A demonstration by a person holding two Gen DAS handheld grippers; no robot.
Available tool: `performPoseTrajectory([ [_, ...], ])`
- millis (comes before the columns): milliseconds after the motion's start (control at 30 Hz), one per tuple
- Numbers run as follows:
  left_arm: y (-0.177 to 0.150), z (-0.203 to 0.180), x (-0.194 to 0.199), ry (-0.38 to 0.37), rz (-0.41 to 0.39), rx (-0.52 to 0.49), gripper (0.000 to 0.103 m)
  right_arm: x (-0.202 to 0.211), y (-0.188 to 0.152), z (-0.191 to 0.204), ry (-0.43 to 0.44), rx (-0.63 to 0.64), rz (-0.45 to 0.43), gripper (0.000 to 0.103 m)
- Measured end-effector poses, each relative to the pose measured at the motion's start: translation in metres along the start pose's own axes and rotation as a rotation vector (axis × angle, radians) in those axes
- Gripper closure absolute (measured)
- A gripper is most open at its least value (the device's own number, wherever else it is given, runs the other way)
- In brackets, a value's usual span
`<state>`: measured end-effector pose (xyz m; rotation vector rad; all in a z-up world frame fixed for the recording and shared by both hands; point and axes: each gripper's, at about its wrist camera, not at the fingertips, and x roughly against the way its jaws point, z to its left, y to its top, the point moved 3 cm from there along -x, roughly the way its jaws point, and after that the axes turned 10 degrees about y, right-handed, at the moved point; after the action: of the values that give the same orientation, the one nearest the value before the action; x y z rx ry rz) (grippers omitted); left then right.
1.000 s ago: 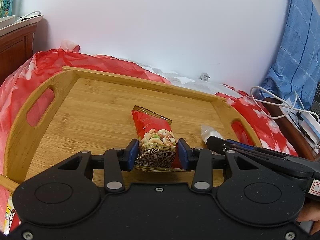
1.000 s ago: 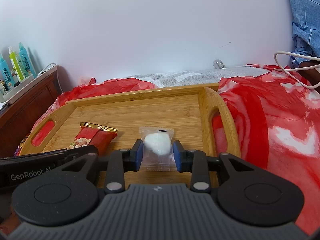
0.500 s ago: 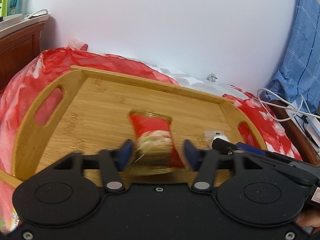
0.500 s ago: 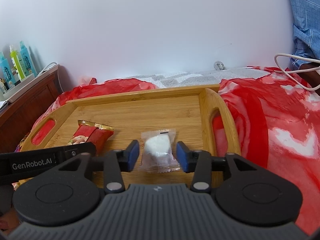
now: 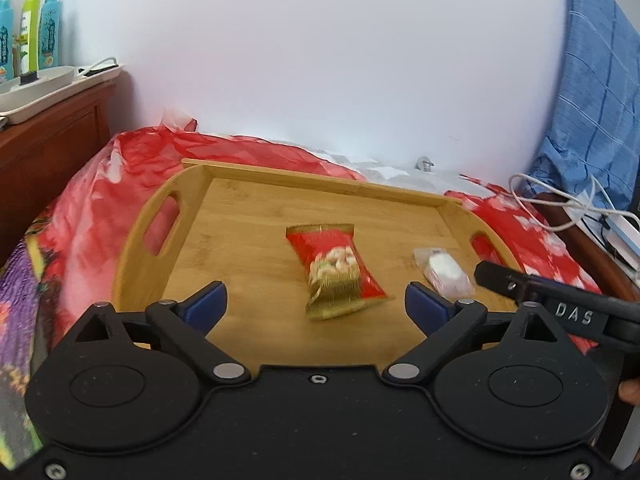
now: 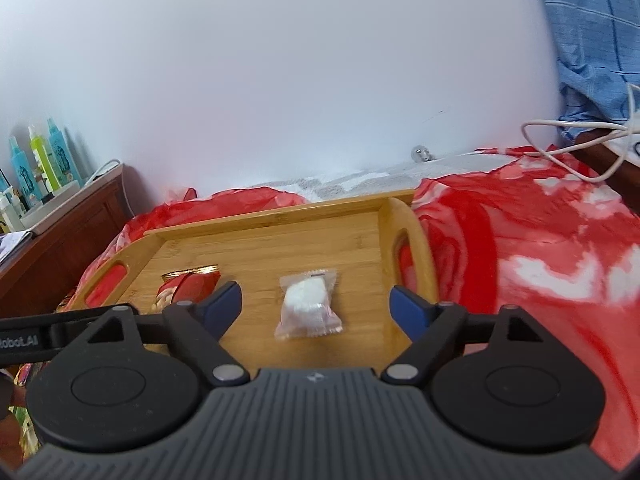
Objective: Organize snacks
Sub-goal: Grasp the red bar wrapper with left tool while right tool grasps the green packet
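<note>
The left gripper (image 5: pixel 316 306) and the right gripper (image 6: pixel 316 308) hover wide open, holding nothing, over the bamboo tray (image 5: pixel 256 216), where the red nut packet (image 5: pixel 336 270) and the clear-wrapped white candy (image 6: pixel 308 308) lie apart.

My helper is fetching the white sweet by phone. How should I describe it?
Find the wooden tray on the red bedspread. Near its right handle lies the clear wrapper with a white sweet; the other packet is red and gold.
</note>
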<state>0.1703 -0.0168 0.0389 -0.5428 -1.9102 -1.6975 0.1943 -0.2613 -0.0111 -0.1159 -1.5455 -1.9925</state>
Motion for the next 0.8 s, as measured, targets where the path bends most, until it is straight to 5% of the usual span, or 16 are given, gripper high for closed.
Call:
performPoseTrajectory([
  [200, -0.024, 0.005, 0.031, -0.006, -0.024, -0.018, 0.004, 0.031, -0.012, 0.009, -0.029, 0.102, -0.047, 0.000],
  [633, -0.077, 0.015, 0.076, -0.017, -0.011, -0.026, 0.004, 0.084, -0.051, 0.020, -0.103, 0.102, -0.074, 0.000],
  [800, -0.091, 0.012, 0.090, -0.031, -0.013, -0.045, 0.013, 0.096, -0.065, 0.020, -0.122, 0.061, -0.059, 0.000],
])
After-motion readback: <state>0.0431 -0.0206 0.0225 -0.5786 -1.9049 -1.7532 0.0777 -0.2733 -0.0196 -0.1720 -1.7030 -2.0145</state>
